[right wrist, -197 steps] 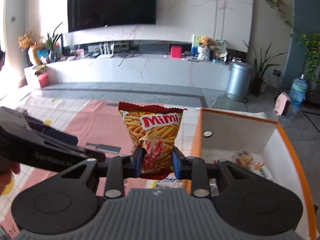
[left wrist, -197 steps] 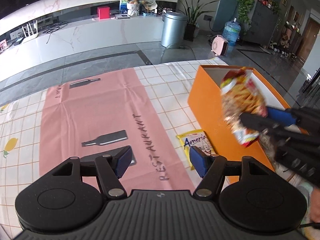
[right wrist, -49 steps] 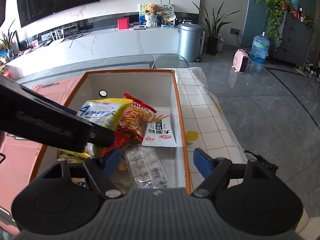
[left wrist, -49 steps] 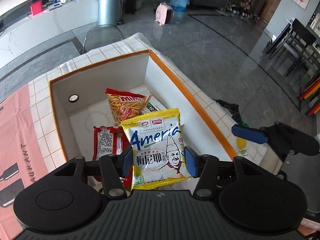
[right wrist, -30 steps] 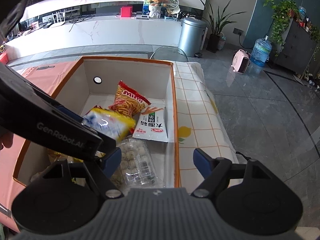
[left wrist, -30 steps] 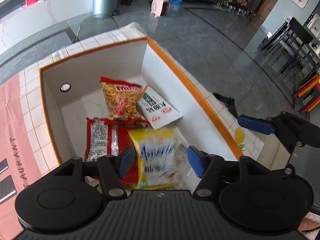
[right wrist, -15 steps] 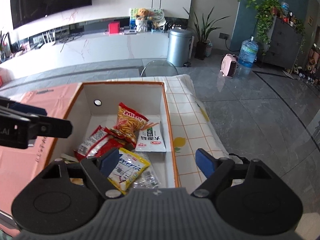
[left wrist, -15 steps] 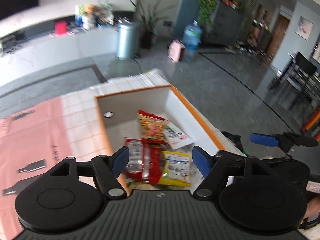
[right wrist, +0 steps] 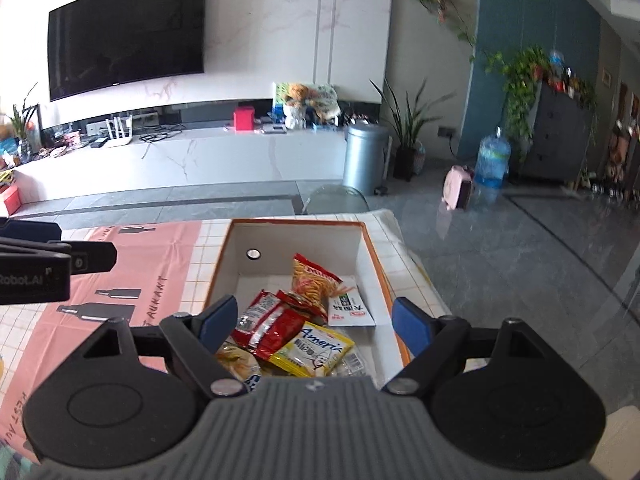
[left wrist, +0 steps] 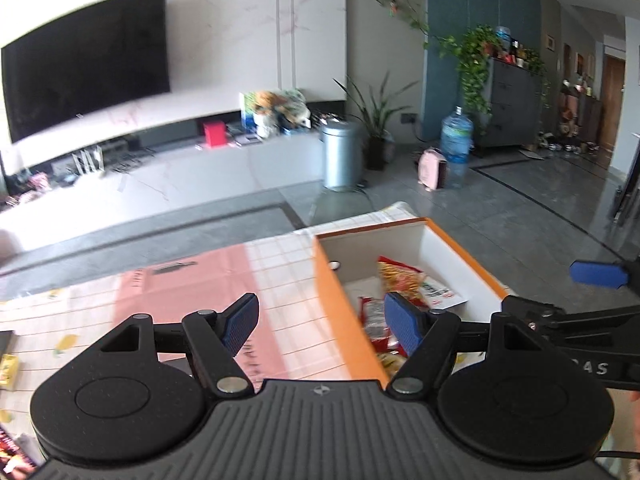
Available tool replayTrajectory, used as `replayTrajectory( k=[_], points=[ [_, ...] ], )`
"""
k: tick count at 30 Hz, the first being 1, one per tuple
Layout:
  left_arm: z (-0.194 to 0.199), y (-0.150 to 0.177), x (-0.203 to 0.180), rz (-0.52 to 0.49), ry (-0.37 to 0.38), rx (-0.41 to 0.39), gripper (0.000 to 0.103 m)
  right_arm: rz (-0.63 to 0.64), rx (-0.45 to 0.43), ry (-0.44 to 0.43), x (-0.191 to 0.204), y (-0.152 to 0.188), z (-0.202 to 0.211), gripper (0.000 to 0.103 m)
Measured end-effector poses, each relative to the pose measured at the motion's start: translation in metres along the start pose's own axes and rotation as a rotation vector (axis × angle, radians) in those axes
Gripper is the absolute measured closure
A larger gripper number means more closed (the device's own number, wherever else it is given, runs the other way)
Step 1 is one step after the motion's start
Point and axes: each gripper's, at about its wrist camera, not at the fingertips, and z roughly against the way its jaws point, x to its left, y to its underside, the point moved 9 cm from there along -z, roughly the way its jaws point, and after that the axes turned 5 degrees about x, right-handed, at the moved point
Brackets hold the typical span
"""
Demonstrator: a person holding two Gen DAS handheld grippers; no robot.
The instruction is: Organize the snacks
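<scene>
An orange box with white inner walls (right wrist: 376,264) stands on the table and holds several snack packs. A yellow "Ameria" pack (right wrist: 316,349) lies on top, with red packs (right wrist: 268,322), a "Mimi" chip bag (right wrist: 314,278) and a white pack (right wrist: 350,312). My right gripper (right wrist: 314,322) is open and empty above the box's near end. My left gripper (left wrist: 320,322) is open and empty, raised over the box's left wall (left wrist: 344,308). The chip bag (left wrist: 400,280) shows in the left wrist view too.
A pink "RESTAURANT" mat (left wrist: 188,292) lies on the tiled tablecloth left of the box. Snack items sit at the far left edge (left wrist: 8,368). Beyond the table are a grey floor, a metal bin (right wrist: 366,156) and a TV wall.
My left gripper let go of the yellow pack, which dropped into the box. It then rose and swung back to the left. My right gripper pulled back and tilted up a little.
</scene>
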Motion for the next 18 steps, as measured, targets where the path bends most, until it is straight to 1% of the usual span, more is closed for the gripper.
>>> replayTrajectory(
  k=[2,4,7,13,15,18],
  points=[
    [0.01,0.003,0.005,-0.015,-0.045,-0.021,0.019,0.012,-0.018,-0.017,0.009,0.001,0.011,0.018],
    [0.016,0.007,0.007,-0.022,-0.068,-0.028,0.018,0.013,-0.026,-0.039,0.017,0.004,0.02,0.016],
    [0.02,0.017,0.008,-0.017,-0.067,-0.017,0.018,0.023,-0.033,-0.06,0.027,0.011,0.032,0.011],
    [0.021,0.038,0.009,-0.026,-0.056,0.001,0.017,0.044,0.004,-0.043,0.034,0.035,0.039,0.01],
    [0.022,0.046,0.009,-0.029,-0.046,0.011,0.015,0.023,0.022,-0.035,0.03,0.041,0.04,0.01],
    [0.017,0.055,0.005,-0.03,-0.045,0.035,0.014,-0.026,0.057,-0.046,0.023,0.049,0.04,0.01]
  ],
)
